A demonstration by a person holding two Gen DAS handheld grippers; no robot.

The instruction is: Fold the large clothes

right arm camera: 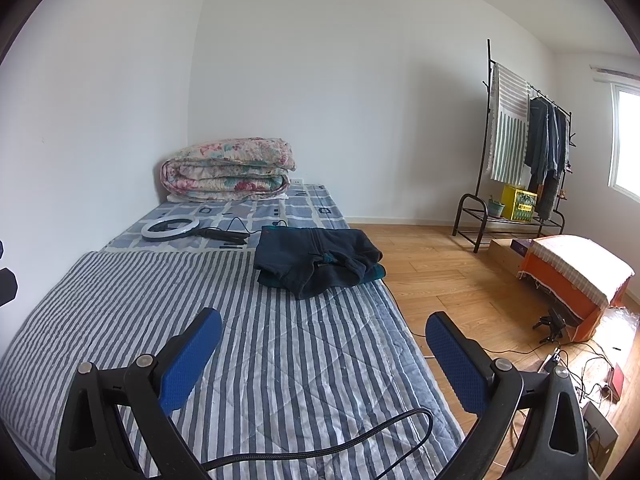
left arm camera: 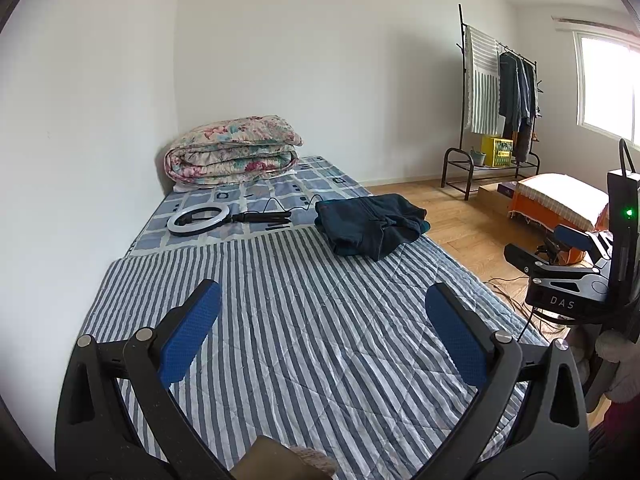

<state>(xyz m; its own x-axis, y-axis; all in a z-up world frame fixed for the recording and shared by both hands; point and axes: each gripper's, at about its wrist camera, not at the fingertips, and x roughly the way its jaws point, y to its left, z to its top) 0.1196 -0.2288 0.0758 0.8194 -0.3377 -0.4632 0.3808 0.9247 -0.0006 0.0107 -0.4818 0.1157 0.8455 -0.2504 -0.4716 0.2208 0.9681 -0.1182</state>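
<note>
Both grippers, left gripper [left arm camera: 322, 328] and right gripper [right arm camera: 322, 354], hover with jaws spread, empty, over the grey-and-white striped quilt [left arm camera: 312, 320]; the folded dark navy garment [left arm camera: 370, 224] lies right of centre frame.

Two handheld grippers: the left gripper [left arm camera: 322, 324] and right gripper [right arm camera: 322, 350] share black frames, silver pivot screws and blue textured finger pads [left arm camera: 192, 334]. The right unit's side reads "DAS" beside a green light [left arm camera: 629, 212]; a braided black cable [right arm camera: 360, 436] loops beneath it.
</note>
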